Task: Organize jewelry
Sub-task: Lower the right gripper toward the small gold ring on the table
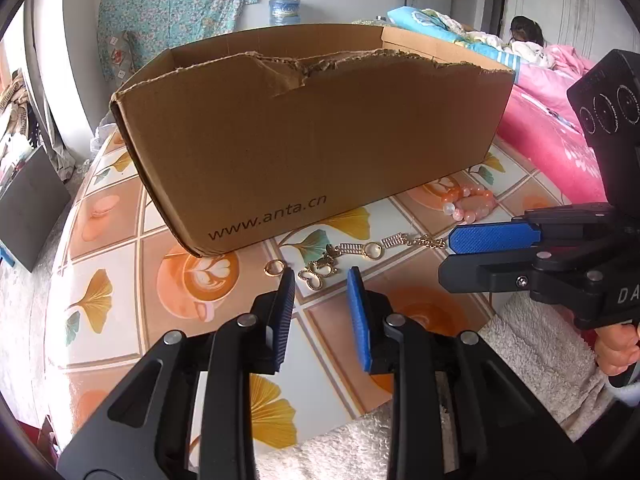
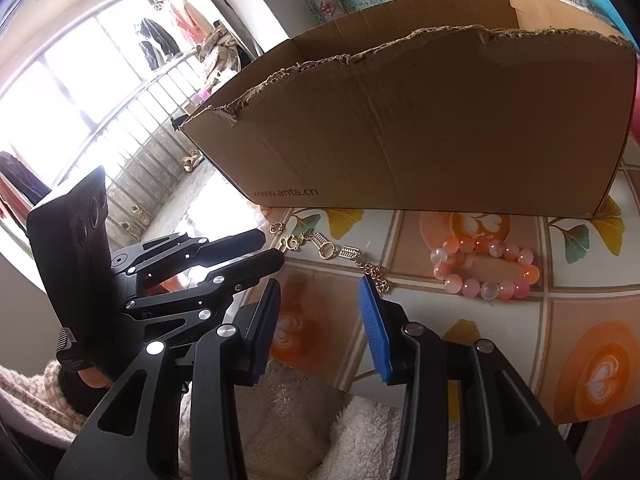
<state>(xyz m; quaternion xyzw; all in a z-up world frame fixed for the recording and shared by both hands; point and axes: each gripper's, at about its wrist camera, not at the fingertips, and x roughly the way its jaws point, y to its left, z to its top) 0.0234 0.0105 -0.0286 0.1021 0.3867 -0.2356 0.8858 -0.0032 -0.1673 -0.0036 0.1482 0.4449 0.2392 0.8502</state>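
Gold chain [image 1: 362, 249] lengthwise along box [image 1: 304, 136] front

Bright window [image 2: 60, 92] glare, fisheye-warped edges

At your twelve o'clock the box [image 1: 312, 140] is plain brown with dark lettering. The bracelet [image 2: 484, 268] at two is pink, orange and white; the chain [image 1: 352, 256] is gold; the tablecloth [image 1: 120, 240] shows orange latte cups and yellow leaves.
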